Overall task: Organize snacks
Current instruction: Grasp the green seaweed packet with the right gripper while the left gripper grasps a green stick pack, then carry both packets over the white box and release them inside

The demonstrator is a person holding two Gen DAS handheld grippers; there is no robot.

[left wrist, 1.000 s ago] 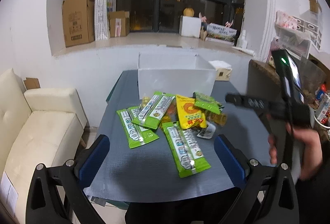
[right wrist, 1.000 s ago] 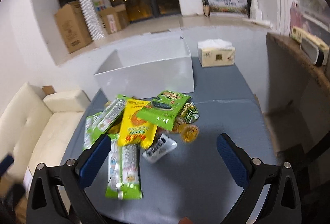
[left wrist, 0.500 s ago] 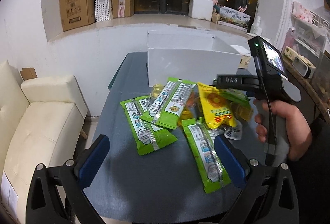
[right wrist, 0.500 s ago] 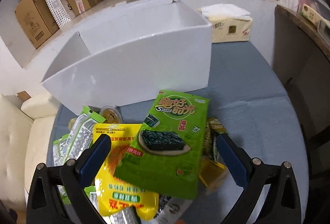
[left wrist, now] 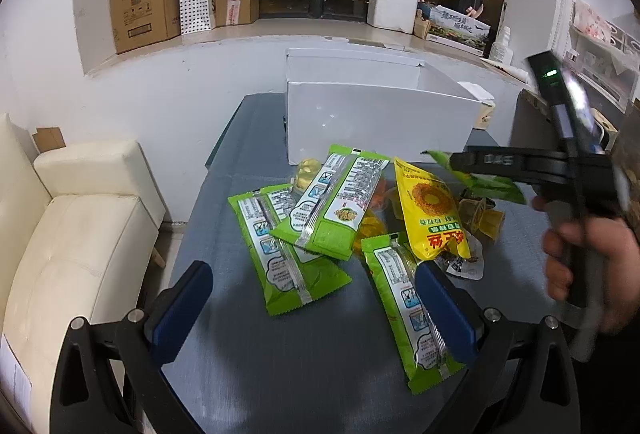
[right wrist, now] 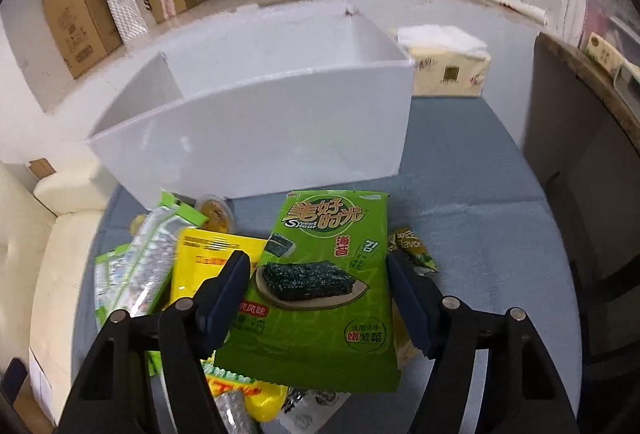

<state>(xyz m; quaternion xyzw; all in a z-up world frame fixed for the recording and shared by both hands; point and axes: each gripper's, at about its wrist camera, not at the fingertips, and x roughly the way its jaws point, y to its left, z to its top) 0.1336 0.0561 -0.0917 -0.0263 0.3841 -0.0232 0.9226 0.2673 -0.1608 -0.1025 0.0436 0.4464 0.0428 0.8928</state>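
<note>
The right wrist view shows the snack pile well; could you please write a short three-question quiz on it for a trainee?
1. True or false: a tissue box stands beside the white box on the table.
2. What colour is the sunflower packet? A red, B yellow, C blue.
3. In the right wrist view, which packet lies partly on top of the yellow one?

Key: 1 true. 2 B. 3 the green seaweed packet.
</note>
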